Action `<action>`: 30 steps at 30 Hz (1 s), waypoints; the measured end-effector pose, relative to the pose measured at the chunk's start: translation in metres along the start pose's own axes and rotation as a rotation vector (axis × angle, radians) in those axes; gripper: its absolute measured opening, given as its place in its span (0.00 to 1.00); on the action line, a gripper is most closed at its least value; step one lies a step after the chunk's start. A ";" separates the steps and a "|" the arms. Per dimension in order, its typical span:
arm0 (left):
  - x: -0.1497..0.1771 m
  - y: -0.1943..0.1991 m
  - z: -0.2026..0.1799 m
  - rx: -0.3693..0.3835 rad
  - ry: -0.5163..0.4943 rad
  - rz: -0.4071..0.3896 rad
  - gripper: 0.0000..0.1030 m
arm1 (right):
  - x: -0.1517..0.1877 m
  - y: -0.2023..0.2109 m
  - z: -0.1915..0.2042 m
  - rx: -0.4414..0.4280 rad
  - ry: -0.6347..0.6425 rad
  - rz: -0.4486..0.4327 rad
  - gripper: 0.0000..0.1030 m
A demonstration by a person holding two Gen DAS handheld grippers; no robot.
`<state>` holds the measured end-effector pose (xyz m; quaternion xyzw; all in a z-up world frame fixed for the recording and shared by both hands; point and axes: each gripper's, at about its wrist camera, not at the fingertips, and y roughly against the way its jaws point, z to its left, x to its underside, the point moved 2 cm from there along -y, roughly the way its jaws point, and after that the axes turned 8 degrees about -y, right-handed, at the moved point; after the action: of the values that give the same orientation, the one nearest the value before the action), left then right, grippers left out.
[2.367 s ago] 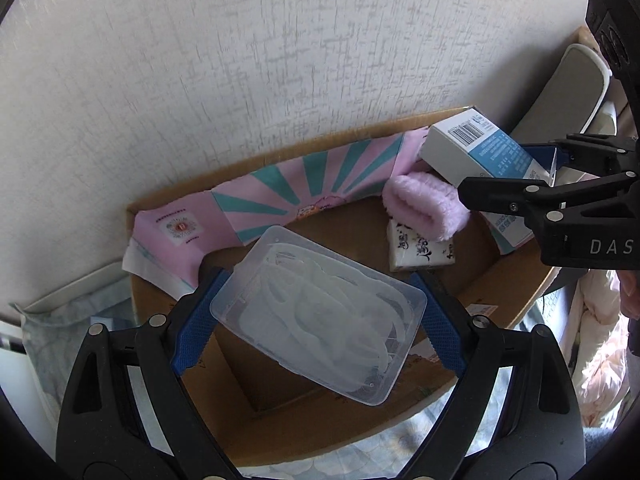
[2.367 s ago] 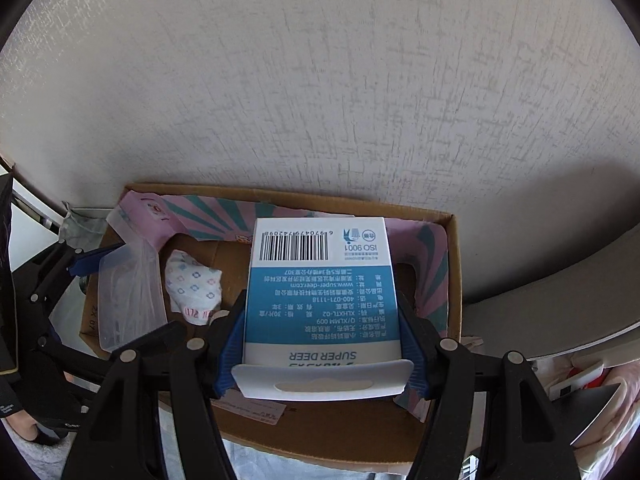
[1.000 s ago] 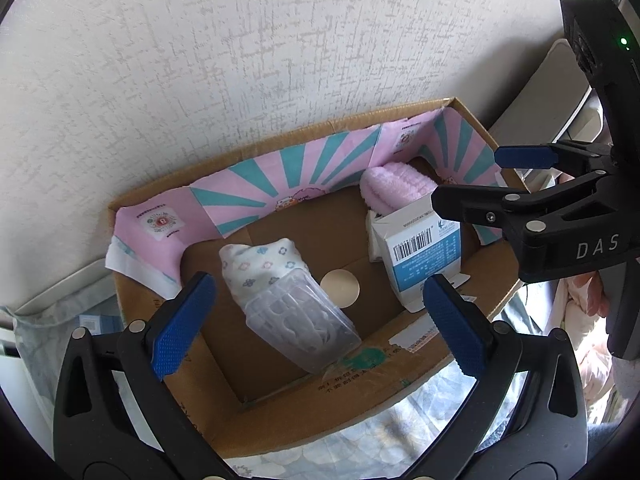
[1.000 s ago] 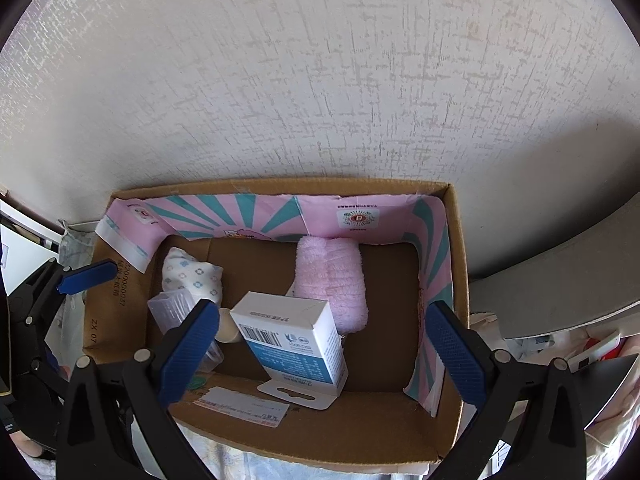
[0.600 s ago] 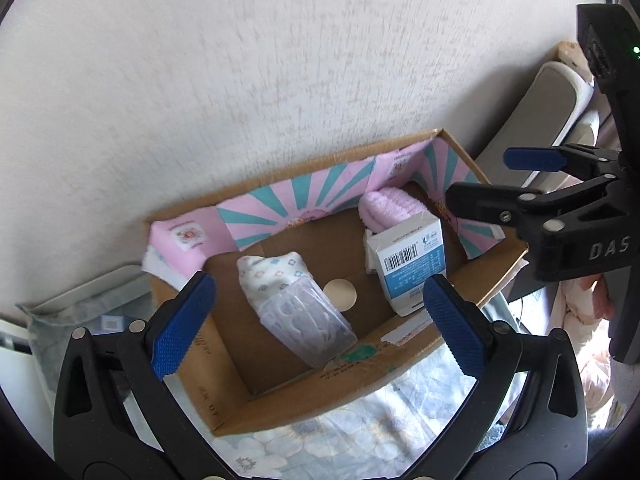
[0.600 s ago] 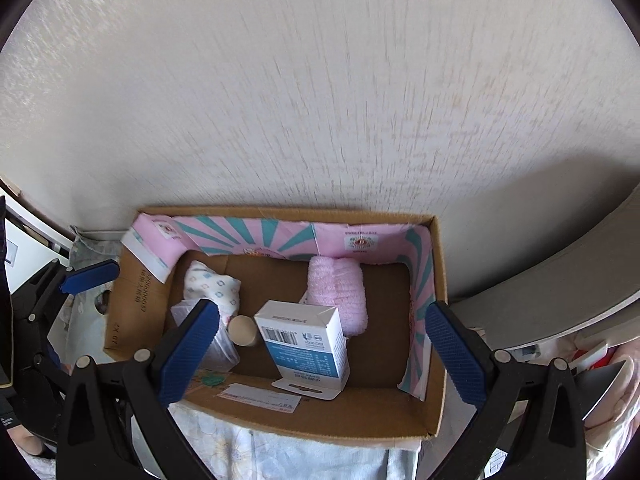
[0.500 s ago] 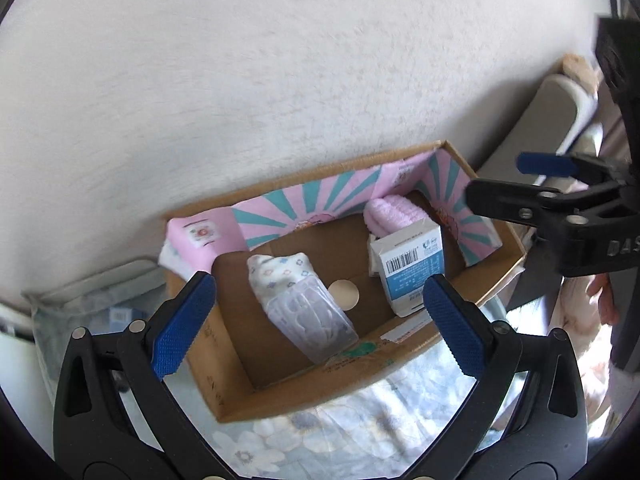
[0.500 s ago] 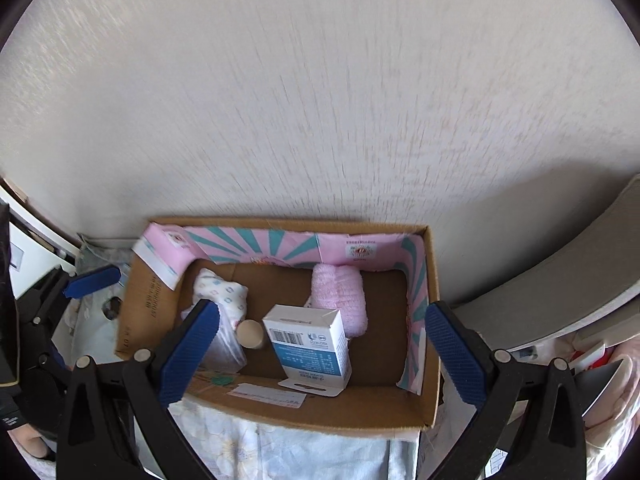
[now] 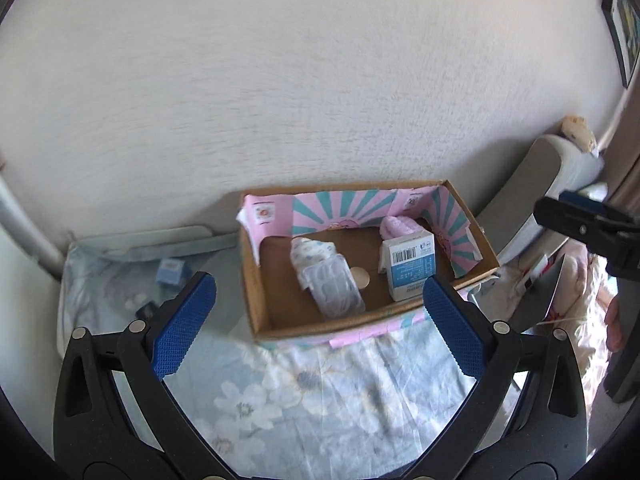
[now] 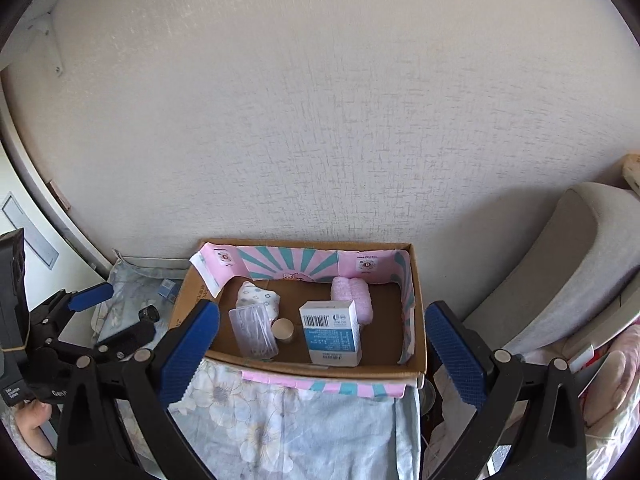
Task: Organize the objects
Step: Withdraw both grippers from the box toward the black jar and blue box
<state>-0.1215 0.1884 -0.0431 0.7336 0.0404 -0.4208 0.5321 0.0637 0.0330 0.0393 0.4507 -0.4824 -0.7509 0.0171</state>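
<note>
Pale textured wall point(image 10: 320, 120) fills the background, and against its foot a cardboard box point(image 10: 418, 320) with pink-and-teal lining sits on a floral blue bedsheet point(image 10: 288, 420). Inside the box, from left to right, lie a patterned white cloth bundle point(image 10: 258, 297), a clear plastic case point(image 10: 253, 332) leaning against it, a small round tan-lidded jar point(image 10: 283, 330), an upright blue-and-white carton point(image 10: 331, 333) and a rolled pink fluffy towel point(image 10: 354, 295) behind the carton. Both tools hover above and in front of the box, well apart from it: the left gripper point(image 9: 316, 322) and the right gripper point(image 10: 323, 348) each have their blue-padded fingers spread wide and hold nothing. On the sheet left of the box lie a small blue cube point(image 9: 171, 273) and a dark cylindrical item point(image 10: 149, 314). The packing step looks finished for these items; a likely next move is reaching left for those loose pieces.
</note>
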 end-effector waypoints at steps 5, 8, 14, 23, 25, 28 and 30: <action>0.022 0.035 0.008 -0.075 0.015 -0.063 1.00 | 0.028 0.021 0.002 0.018 0.004 -0.035 1.00; 0.034 0.053 0.012 -0.114 0.019 -0.113 1.00 | 0.044 0.029 0.006 0.060 0.017 -0.067 1.00; 0.046 0.062 0.016 -0.085 0.028 -0.129 1.00 | 0.063 0.032 0.011 0.072 0.018 -0.085 1.00; 0.048 0.069 0.020 -0.045 0.022 -0.136 1.00 | 0.068 0.037 0.021 0.078 0.020 -0.116 1.00; 0.048 0.071 0.021 -0.044 0.019 -0.141 1.00 | 0.068 0.036 0.027 0.081 0.034 -0.116 1.00; 0.048 0.074 0.025 -0.043 0.010 -0.143 1.00 | 0.067 0.035 0.036 0.075 0.045 -0.119 1.00; 0.048 0.077 0.028 -0.050 0.004 -0.140 1.00 | 0.066 0.035 0.042 0.064 0.052 -0.119 1.00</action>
<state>-0.0673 0.1141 -0.0196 0.7165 0.1031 -0.4541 0.5194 -0.0187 0.0135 0.0269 0.4982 -0.4781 -0.7227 -0.0296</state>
